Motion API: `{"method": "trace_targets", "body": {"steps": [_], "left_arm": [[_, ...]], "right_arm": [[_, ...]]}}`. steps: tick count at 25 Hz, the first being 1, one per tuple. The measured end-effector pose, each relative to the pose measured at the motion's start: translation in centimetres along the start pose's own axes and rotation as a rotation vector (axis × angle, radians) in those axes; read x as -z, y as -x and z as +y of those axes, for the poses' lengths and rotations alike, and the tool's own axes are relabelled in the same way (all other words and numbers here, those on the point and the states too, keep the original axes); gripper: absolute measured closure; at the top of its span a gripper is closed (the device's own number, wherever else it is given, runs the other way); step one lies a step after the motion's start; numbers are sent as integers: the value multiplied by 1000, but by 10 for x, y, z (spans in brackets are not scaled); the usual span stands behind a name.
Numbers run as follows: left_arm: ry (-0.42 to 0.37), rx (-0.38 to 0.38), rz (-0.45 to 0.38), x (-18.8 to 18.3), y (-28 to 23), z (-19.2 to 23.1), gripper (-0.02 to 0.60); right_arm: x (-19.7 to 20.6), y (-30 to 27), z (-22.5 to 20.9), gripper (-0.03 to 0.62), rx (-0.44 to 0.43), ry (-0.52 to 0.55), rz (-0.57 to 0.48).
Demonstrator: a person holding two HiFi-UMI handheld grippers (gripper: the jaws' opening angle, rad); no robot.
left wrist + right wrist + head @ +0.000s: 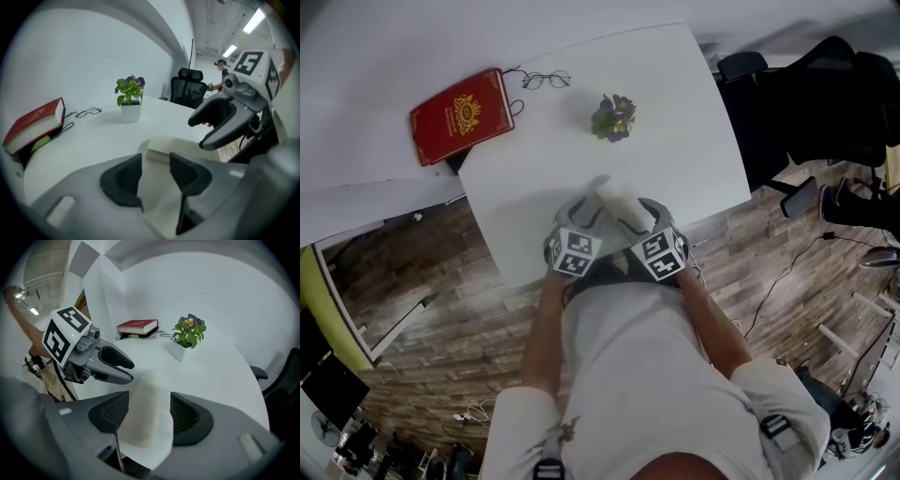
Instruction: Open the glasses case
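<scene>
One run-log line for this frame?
stage: pre-grasp | glasses case: closed, on table, near edge | left hand-held gripper: open, at case | right hand-held gripper: open, straddling case

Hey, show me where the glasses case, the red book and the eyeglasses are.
glasses case (146, 408): right gripper view, middle of its top face.
red book (461, 114): head view, centre of the cover.
eyeglasses (547, 80): head view, the bridge.

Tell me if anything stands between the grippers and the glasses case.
Nothing visible does. The glasses case lies at the table's near edge, with the left gripper and right gripper already at it, jaws apart and astride it. The potted plant, eyeglasses and red book lie farther back.
</scene>
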State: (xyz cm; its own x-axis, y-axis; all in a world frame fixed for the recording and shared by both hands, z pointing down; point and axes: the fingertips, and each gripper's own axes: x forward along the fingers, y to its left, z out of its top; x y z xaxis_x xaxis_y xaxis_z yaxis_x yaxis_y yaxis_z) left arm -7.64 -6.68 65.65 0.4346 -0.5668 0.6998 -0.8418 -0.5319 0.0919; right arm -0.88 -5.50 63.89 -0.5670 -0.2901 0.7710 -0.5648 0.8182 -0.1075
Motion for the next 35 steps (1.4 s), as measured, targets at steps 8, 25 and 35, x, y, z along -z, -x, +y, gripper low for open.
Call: {"method": "trace_targets", "body": {"steps": [8, 25, 35], "left_arm": [[0, 5, 17, 6, -5, 0, 397], [-26, 23, 41, 15, -14, 1, 397], [-32, 23, 43, 16, -16, 2, 397]], "right_arm": [[5, -7, 4, 329, 2, 2, 18], [18, -20, 12, 293, 6, 2, 73], [29, -33, 13, 236, 27, 7, 124]]}}
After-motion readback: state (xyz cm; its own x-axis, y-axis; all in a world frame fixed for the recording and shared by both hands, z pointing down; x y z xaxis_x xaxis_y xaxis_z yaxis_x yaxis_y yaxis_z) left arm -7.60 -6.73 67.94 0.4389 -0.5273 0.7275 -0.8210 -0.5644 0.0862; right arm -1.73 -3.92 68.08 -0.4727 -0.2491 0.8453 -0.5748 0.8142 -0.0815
